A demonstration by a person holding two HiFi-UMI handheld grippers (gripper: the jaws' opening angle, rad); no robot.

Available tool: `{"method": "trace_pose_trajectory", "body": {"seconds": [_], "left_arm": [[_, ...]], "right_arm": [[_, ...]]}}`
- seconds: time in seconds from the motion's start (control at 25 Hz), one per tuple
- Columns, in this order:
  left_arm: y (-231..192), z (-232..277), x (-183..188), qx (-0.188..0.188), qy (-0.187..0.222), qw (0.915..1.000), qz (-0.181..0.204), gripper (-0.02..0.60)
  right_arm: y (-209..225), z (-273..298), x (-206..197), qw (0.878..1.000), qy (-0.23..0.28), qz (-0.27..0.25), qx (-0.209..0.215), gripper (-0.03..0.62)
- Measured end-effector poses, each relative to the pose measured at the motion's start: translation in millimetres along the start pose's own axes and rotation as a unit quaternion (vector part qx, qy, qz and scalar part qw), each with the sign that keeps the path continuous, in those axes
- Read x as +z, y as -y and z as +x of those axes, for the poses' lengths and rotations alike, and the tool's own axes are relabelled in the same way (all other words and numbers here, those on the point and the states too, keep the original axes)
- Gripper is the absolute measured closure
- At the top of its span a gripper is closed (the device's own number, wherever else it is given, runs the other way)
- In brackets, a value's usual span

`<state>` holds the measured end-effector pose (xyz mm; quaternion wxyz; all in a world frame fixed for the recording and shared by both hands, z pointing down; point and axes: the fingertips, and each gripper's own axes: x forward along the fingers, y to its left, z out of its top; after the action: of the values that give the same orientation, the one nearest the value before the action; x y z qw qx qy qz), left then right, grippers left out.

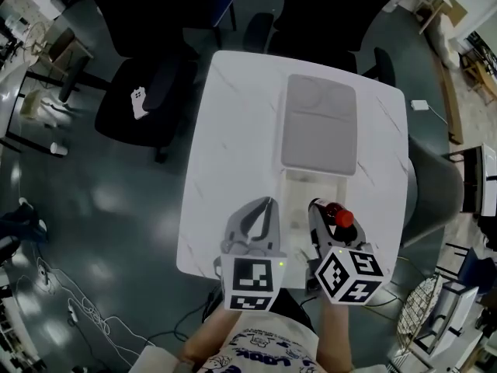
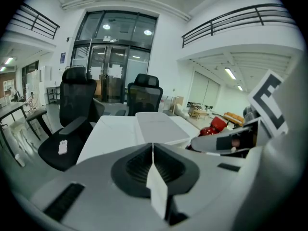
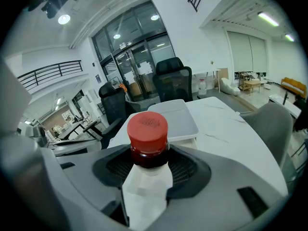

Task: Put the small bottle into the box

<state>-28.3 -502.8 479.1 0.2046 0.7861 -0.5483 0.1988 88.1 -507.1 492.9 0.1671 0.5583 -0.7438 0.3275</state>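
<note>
The small bottle [image 3: 147, 129], dark red with a red cap, stands upright between the jaws of my right gripper [image 3: 148, 174], which is shut on it. In the head view the bottle [image 1: 339, 217] and right gripper [image 1: 324, 214] hang over the near right part of the open white box [image 1: 304, 186]. The box's grey lid [image 1: 319, 124] lies flat on the table beyond it. My left gripper [image 1: 266, 207] is shut with nothing in it, just left of the box. In the left gripper view its jaws [image 2: 153, 150] meet, and the bottle [image 2: 211, 128] shows at the right.
The white table [image 1: 229, 154] has its near edge under the grippers. Two black office chairs [image 1: 147, 84] [image 1: 326, 14] stand at the far left and far side. A grey chair [image 1: 427, 196] is close to the table's right edge.
</note>
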Motion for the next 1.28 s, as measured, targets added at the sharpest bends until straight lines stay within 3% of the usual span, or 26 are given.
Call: {"method": "trace_pose_trajectory", "body": {"seconds": [0.76,1.28], "left_arm": [[-11,43,-21,-0.002,-0.039,0.9989,-0.024,0.561],[-16,51,-35,-0.001,-0.057,0.9978,-0.033,0.561]], "right_arm": [[29,54,-25,0.997,-0.062,-0.016,-0.033,0.365],[35,72,-49,0.987,-0.127,-0.072,-0.061,0.365]]}}
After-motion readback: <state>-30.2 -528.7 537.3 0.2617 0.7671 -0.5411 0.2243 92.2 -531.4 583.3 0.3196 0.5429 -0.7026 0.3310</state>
